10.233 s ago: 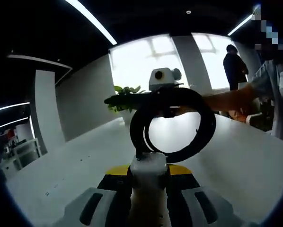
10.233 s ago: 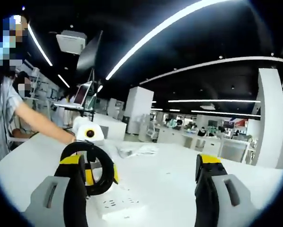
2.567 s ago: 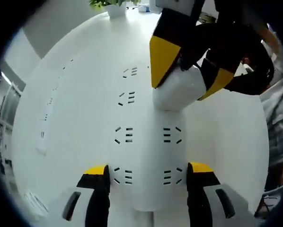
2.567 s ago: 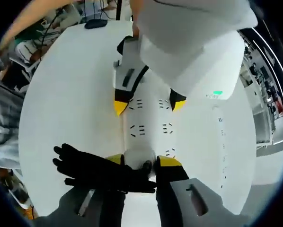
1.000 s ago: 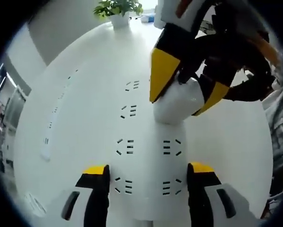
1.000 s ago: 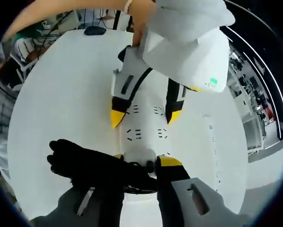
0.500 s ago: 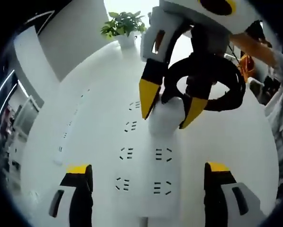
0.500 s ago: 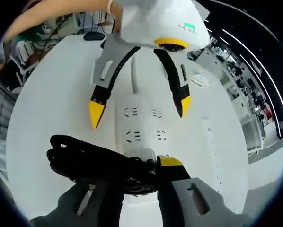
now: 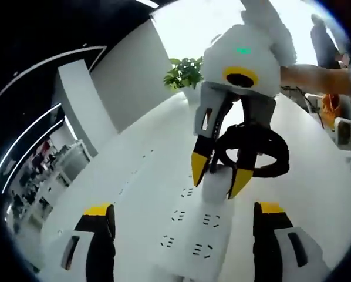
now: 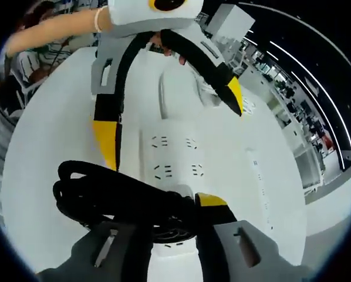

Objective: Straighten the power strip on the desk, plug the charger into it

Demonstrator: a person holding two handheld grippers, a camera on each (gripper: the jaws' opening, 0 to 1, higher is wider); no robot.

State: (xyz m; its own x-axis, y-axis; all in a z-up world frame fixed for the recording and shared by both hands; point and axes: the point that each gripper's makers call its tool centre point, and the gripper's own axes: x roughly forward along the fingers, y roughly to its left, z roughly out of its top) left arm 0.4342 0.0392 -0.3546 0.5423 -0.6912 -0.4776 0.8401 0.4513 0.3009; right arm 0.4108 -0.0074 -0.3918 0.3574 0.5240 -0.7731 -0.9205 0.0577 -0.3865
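Yellow-tipped fingers (image 9: 241, 176) of the right gripper (image 9: 220, 177) pinch the white block-shaped charger (image 9: 218, 185), whose coiled black cable (image 9: 255, 154) loops around that gripper; in the right gripper view the same coil (image 10: 117, 200) bunches against its near finger (image 10: 208, 202). That grip seems meant to keep the charger pressed down over a socket of the long white power strip (image 9: 193, 238), which lies flat on the white desk (image 9: 316, 194), well in from its edges, running away toward the far edge where a green potted plant (image 9: 186, 73) stands. Whether the plug is fully seated I cannot tell, since the charger body hides its prongs.

The left gripper (image 9: 184, 235) hangs above the near end of the strip with its fingers (image 9: 99, 232) spread wide and nothing between them, apart from the strip; in the right gripper view its splayed fingers (image 10: 108, 138) straddle the strip's far end (image 10: 172, 88) from above. I judge it has let go, the strip now lying straight.

By count: one strip, one charger, one cable coil, two grippers. Four free sockets show on the strip in the left gripper view
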